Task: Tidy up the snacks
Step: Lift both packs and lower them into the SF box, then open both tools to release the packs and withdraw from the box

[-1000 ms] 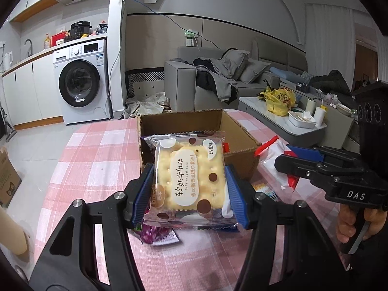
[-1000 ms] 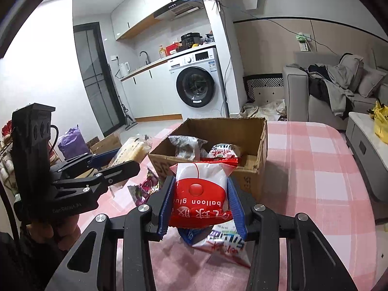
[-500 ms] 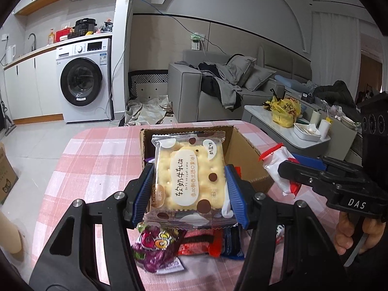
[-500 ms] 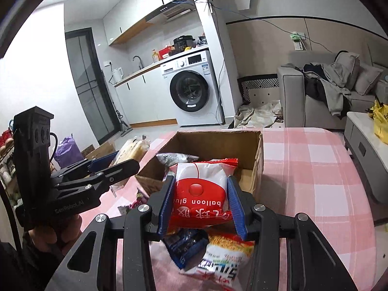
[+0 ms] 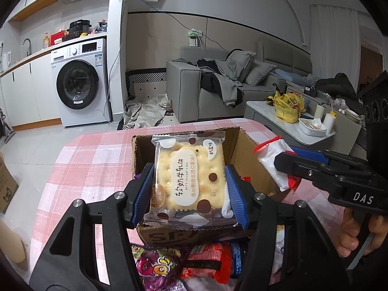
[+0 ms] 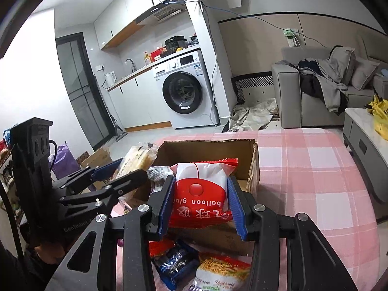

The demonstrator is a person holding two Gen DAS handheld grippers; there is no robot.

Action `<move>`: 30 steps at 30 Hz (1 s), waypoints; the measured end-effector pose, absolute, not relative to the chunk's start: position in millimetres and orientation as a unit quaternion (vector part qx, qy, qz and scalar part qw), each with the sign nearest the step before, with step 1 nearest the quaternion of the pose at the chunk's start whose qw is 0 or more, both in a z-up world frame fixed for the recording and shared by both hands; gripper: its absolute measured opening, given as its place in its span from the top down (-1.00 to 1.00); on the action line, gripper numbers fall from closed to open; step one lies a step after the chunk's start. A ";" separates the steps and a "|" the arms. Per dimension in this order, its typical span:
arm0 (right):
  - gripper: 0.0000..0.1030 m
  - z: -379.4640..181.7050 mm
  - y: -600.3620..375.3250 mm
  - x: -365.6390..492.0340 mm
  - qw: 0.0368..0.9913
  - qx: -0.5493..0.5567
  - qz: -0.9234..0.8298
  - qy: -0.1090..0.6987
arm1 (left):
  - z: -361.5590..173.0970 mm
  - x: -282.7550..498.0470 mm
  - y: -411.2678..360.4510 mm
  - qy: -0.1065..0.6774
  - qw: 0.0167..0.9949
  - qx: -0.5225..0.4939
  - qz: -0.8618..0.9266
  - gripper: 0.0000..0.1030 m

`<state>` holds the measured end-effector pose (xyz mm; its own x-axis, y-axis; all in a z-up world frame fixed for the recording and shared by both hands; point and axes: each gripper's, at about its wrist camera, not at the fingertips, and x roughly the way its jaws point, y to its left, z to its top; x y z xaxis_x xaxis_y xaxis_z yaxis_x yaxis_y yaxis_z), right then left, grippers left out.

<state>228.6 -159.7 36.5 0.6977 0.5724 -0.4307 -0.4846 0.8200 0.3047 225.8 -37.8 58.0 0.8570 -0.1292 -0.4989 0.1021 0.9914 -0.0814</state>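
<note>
Over cardboard box [image 5: 252, 160] | glossy square cracker pack [image 5: 188, 181] | crinkly red-white pouch [image 6: 201, 194]

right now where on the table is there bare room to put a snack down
Bare checked tablecloth right of the cardboard box, and tablecloth left of it. Crowded: loose snack packets along the box's near side, under both tongs.

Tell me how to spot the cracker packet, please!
Find the pink checked table, then the cardboard box on it. Above the box, the left tool grips the cracker packet: clear wrapper, pale yellow square cracker, brown dots, unlike the red-and-white packet in the right tool.
</note>
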 end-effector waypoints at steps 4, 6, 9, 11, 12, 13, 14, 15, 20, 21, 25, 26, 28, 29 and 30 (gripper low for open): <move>0.16 34.6 -155.2 238.1 0.916 0.086 0.287 0.266 | 50.6 240.7 -37.8 0.263 0.962 -0.033 -0.062 -0.07; 0.16 33.4 -152.1 242.7 0.916 0.085 0.285 0.269 | 48.4 242.9 -39.3 0.265 0.962 -0.031 -0.062 -0.07; 0.16 31.2 -148.9 250.2 0.916 0.084 0.283 0.272 | 42.5 250.5 -40.4 0.267 0.961 -0.028 -0.064 -0.07; 0.16 29.5 -147.1 254.0 0.916 0.082 0.282 0.274 | 39.1 256.7 -42.0 0.268 0.961 -0.024 -0.062 -0.07; 0.16 28.4 -145.8 256.3 0.916 0.080 0.281 0.276 | 37.6 258.7 -42.3 0.269 0.961 -0.023 -0.061 -0.07; 0.16 27.0 -145.4 258.7 0.916 0.079 0.280 0.278 | 35.2 262.4 -42.7 0.270 0.961 -0.023 -0.062 -0.07; 0.16 25.6 -144.8 261.2 0.916 0.077 0.278 0.279 | 32.6 263.6 -43.5 0.270 0.961 -0.023 -0.061 -0.07; 0.16 24.6 -144.5 262.8 0.916 0.076 0.277 0.280 | 31.0 264.8 -43.5 0.271 0.960 -0.022 -0.061 -0.07; 0.16 18.1 -144.5 271.6 0.915 0.076 0.269 0.290 | 20.1 276.4 -48.6 0.281 0.958 -0.017 -0.058 -0.07; 0.16 16.4 -143.8 273.7 0.914 0.076 0.270 0.294 | 17.7 279.1 -49.4 0.281 0.958 -0.014 -0.055 -0.04; 0.16 11.9 -140.9 275.2 0.912 0.064 0.271 0.300 | 11.0 286.6 -53.7 0.286 0.957 -0.003 -0.051 -0.02; 0.16 11.6 -140.7 275.2 0.913 0.061 0.270 0.299 | 10.0 287.6 -53.8 0.286 0.957 -0.002 -0.051 -0.02; 0.16 11.4 -140.5 275.0 0.912 0.064 0.271 0.301 | 9.0 289.4 -53.8 0.289 0.956 -0.001 -0.050 -0.02; 0.16 11.4 -140.7 275.0 0.912 0.065 0.271 0.302 | 8.4 290.2 -53.1 0.290 0.956 -0.004 -0.049 -0.02; 0.16 12.3 -140.7 274.0 0.911 0.066 0.271 0.303 | 8.9 290.2 -52.4 0.291 0.956 -0.008 -0.050 -0.02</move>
<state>274.0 -140.7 12.3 0.6702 0.5335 -0.5160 -0.4531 0.8447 0.2848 290.2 -52.4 8.9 0.8262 -0.1002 -0.5545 0.0909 0.9949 -0.0442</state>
